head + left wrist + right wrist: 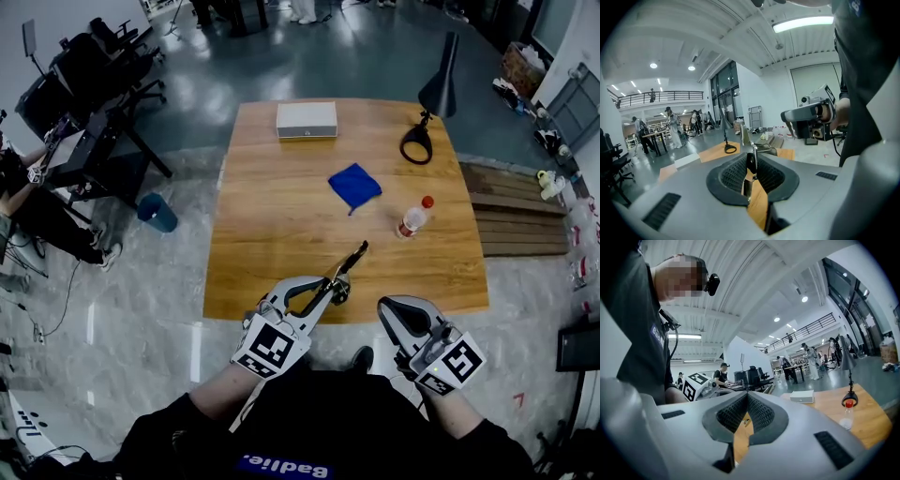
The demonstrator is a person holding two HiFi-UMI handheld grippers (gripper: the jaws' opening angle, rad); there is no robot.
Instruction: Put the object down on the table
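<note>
Wooden table (253, 272) right in front of you. Your left gripper (334, 287) is clamped on a slim dark tool (352, 259), so it's held over the near edge, tip angled up-table. I can't tell if it touches the wood. Your right gripper (392, 314) sits just beside it at the same edge, jaws drawn together with nothing in them. Further out there's a red-capped bottle (411, 220), then a blue cloth (354, 186) – and at the far end a white box (307, 120) and a black lamp (436, 94).
</note>
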